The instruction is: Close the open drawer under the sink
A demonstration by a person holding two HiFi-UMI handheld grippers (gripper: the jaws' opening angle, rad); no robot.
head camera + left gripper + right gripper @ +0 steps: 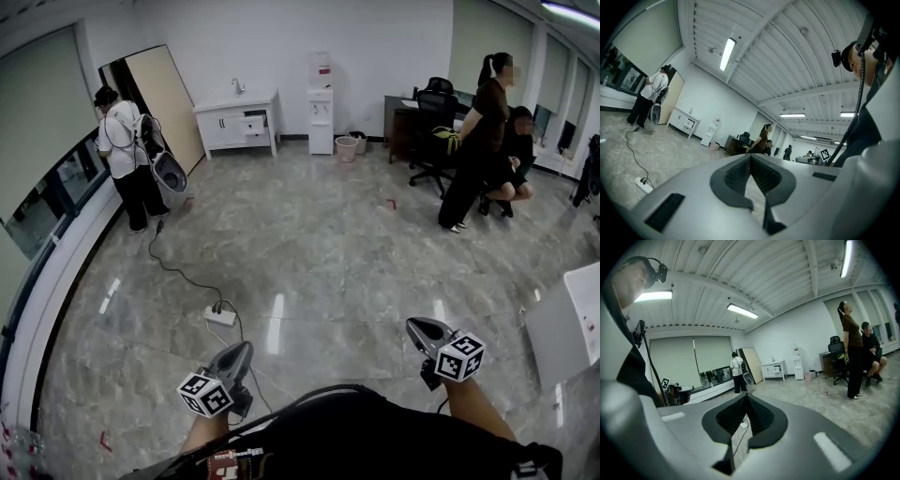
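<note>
The white sink cabinet (234, 122) stands against the far wall, across the room from me. One of its right-hand drawers (254, 123) is pulled out a little. In the left gripper view the cabinet (683, 122) is small and far off at the left. The right gripper view shows the cabinet (774, 370) beyond the jaws, with the drawer (777, 368) protruding. My left gripper (243, 349) and right gripper (416, 325) are held low in front of me. Both the left gripper (750, 157) and the right gripper (746, 397) are shut, with nothing between the pads.
A white power strip (220, 316) with a black cable lies on the floor ahead. A person (122, 155) stands at the left windows. Right of the cabinet are a water dispenser (321, 120) and a pink bin (346, 148). Two people (487, 141) are by a desk. A white box (572, 323) sits at the right.
</note>
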